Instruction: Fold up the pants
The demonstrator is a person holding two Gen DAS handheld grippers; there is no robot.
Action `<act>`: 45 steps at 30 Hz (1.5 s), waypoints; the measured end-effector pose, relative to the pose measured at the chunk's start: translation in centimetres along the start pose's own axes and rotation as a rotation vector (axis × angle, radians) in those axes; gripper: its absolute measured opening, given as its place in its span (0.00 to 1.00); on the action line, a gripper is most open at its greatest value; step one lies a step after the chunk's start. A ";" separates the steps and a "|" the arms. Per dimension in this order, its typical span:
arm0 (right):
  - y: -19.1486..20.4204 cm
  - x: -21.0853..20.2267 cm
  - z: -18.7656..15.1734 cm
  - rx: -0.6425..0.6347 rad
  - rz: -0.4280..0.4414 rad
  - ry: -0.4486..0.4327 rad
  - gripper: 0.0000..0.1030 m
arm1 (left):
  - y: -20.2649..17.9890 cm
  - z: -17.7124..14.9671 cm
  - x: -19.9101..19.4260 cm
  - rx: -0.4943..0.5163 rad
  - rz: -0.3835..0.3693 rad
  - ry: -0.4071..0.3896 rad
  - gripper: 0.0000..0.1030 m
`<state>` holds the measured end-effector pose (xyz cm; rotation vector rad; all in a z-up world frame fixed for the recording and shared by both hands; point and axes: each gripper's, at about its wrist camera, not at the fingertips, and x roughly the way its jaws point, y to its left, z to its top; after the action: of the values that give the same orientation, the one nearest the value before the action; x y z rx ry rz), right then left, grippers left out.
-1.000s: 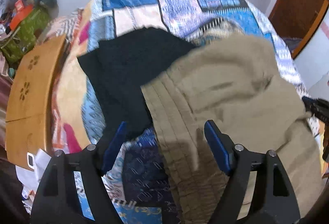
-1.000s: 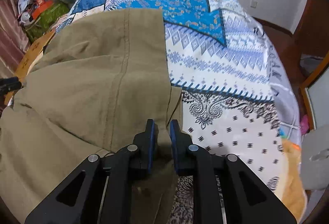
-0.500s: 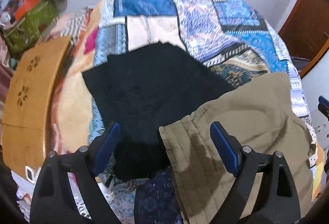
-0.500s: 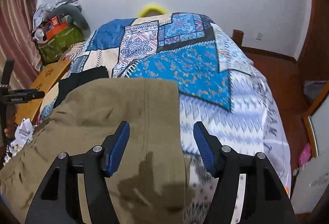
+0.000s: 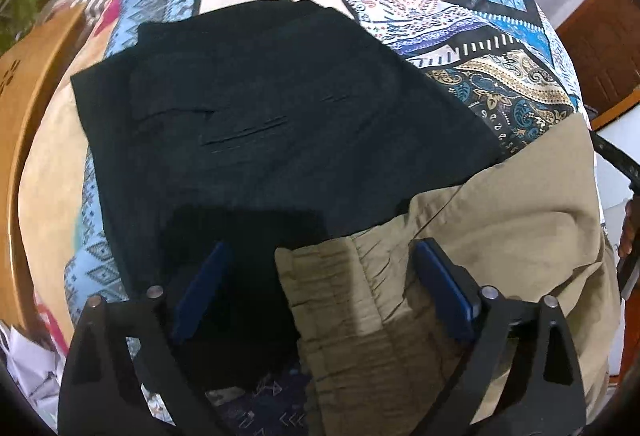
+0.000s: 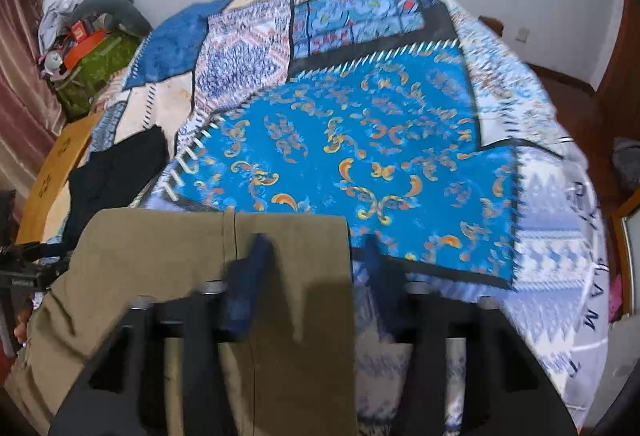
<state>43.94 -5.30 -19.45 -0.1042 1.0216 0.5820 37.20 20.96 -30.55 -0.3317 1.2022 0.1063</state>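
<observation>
Khaki pants lie on the patterned bedspread, elastic waistband toward the left wrist view's bottom. My left gripper is open and empty, its jaws straddling the waistband corner. In the right wrist view the khaki pants show a straight far edge at lower left. My right gripper is open and empty, hovering over the pants' right edge. Folded black pants lie beyond the khaki ones, partly under them.
The patchwork bedspread covers the bed. A wooden board stands along the bed's left side. A clutter pile with a green bag sits at far left. A wooden door is at right.
My right gripper opened, let go of the khaki pants and rose. Both grippers pulled back toward me; the black pants came into fuller view.
</observation>
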 end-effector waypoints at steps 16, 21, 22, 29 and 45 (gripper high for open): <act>3.0 -8.5 4.6 -0.088 -0.040 -0.253 0.08 | -0.9 2.0 -9.4 0.038 0.061 -0.267 0.44; 5.4 -15.4 6.5 -0.114 -0.043 -0.400 0.08 | -1.6 2.3 -15.5 0.057 0.064 -0.380 0.43; 5.7 -16.2 6.4 -0.115 -0.039 -0.415 0.08 | -1.7 2.0 -16.5 0.062 0.059 -0.390 0.43; 7.0 -21.1 1.2 -0.135 0.004 -0.448 0.08 | -2.9 -2.4 -18.7 0.119 0.009 -0.349 0.11; 8.8 -22.5 -13.1 -0.180 0.033 -0.349 0.08 | -2.4 -7.9 -20.1 0.066 -0.034 -0.283 0.59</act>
<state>20.67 -11.59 -6.18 -0.1392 0.6328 0.6943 23.45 18.13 -13.92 -0.2689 0.9178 0.0812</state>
